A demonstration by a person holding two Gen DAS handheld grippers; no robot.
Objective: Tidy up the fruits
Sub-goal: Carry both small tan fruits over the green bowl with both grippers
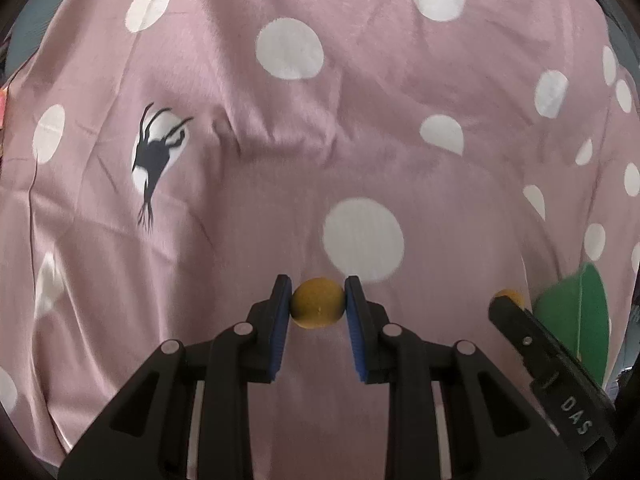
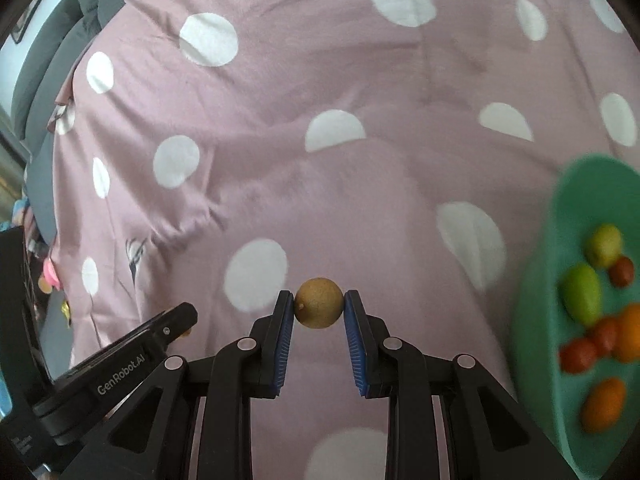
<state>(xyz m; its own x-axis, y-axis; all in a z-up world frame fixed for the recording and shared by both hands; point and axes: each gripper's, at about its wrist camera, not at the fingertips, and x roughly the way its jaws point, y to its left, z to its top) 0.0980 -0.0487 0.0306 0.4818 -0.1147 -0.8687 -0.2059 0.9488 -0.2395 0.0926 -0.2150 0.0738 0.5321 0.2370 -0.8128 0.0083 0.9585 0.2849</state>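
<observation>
My left gripper [image 1: 318,307] is shut on a small round yellow-brown fruit [image 1: 318,307], held above the pink spotted cloth [image 1: 280,160]. My right gripper [image 2: 319,307] is shut on a similar round brown fruit [image 2: 319,304]. A green bowl [image 2: 560,240] at the right of the right wrist view holds several fruits: green ones [image 2: 582,292], red ones [image 2: 578,355] and orange ones [image 2: 603,404]. The bowl's rim [image 1: 576,320] shows at the right edge of the left wrist view, behind the right gripper [image 1: 505,298] and its fruit. The left gripper [image 2: 188,326] shows at lower left of the right wrist view.
The pink cloth with white dots and black deer prints [image 1: 154,156] covers the whole surface and is wrinkled. Grey bedding [image 2: 52,60] lies at the far left, with small colourful items [image 2: 50,276] at the left edge.
</observation>
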